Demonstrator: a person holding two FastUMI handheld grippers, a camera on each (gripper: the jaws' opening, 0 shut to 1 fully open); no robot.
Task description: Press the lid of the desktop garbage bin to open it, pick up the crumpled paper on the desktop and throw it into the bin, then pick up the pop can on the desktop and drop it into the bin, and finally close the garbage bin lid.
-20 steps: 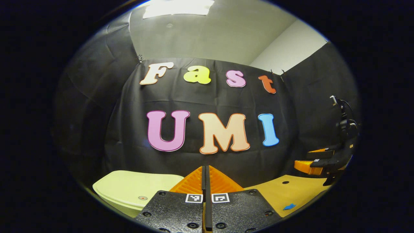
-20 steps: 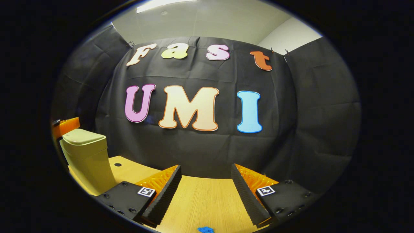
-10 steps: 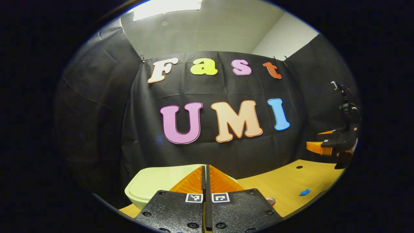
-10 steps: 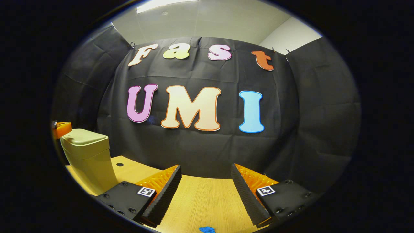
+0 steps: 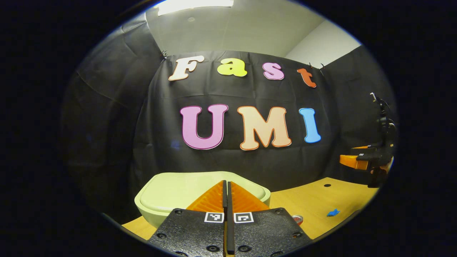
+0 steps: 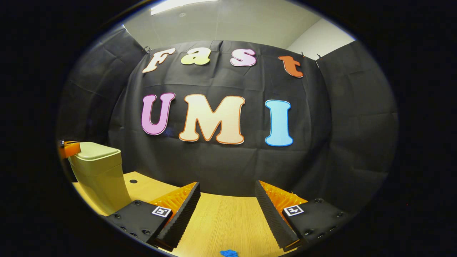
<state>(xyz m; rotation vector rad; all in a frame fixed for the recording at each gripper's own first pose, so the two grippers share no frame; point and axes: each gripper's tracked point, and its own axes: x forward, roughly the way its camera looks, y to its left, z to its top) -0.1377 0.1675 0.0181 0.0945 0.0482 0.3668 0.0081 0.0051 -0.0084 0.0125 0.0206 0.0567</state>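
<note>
Left claw (image 5: 227, 185) closed above lid (image 5: 175, 189)

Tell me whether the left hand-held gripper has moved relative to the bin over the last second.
Yes. The left hand-held gripper, shut, has swung toward the bin's closed lid; the lid, earlier off to its left, now lies directly ahead.

left gripper view: near bin lid (image 5: 171, 187) | right gripper view: farther | shared: bin

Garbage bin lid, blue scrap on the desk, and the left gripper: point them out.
garbage bin lid (image 5: 171, 189): left gripper view, flat top.
blue scrap (image 5: 332, 213): left gripper view, its middle.
left gripper (image 5: 226, 187): left gripper view, between shut fingertips.
</note>
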